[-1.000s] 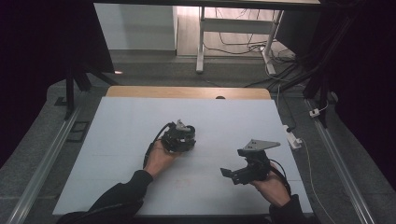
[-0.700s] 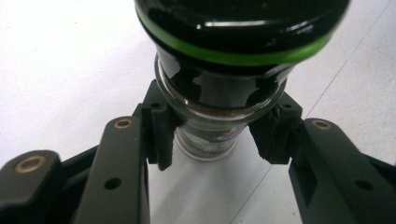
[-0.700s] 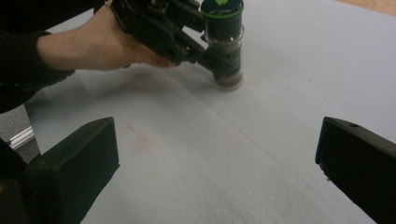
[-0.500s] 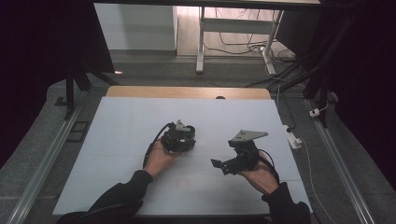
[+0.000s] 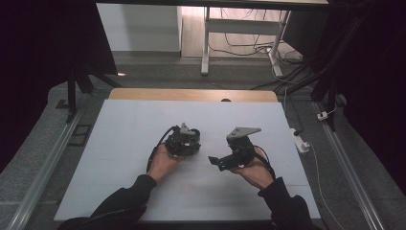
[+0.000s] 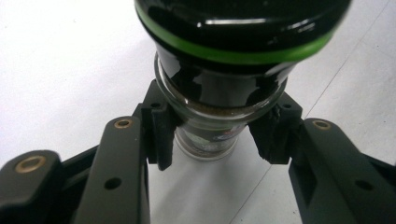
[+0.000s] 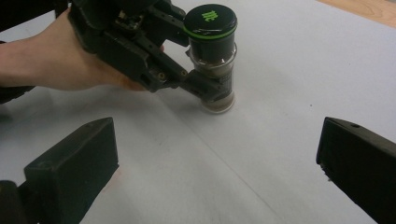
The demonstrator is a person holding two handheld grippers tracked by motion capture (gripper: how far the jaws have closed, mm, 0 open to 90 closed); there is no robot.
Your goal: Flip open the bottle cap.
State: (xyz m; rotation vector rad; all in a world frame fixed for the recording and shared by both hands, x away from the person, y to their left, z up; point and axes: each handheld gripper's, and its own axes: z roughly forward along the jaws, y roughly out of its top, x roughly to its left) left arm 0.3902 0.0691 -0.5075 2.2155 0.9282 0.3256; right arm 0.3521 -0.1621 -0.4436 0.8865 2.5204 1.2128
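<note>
A small glass jar (image 7: 214, 70) with a black lid ringed in green stands upright on the white table (image 5: 119, 129). My left gripper (image 7: 208, 91) is shut on the jar's glass body just under the lid, and its pads press both sides of the jar (image 6: 217, 100). In the high view the left gripper (image 5: 186, 142) sits mid-table, covering the jar. My right gripper (image 5: 218, 162) is to its right, pointing left at the jar. In its own view the right gripper (image 7: 215, 172) stands wide open with nothing between its jaws, a short way from the jar.
A wooden strip (image 5: 191, 94) borders the table's far edge. A white power strip (image 5: 300, 143) and cables lie off the right side. Metal rails (image 5: 43, 167) run along both sides. Desk legs and cables stand beyond the table.
The right gripper has moved left across the table toward the left gripper and the jar. The left gripper and the jar have stayed put.
</note>
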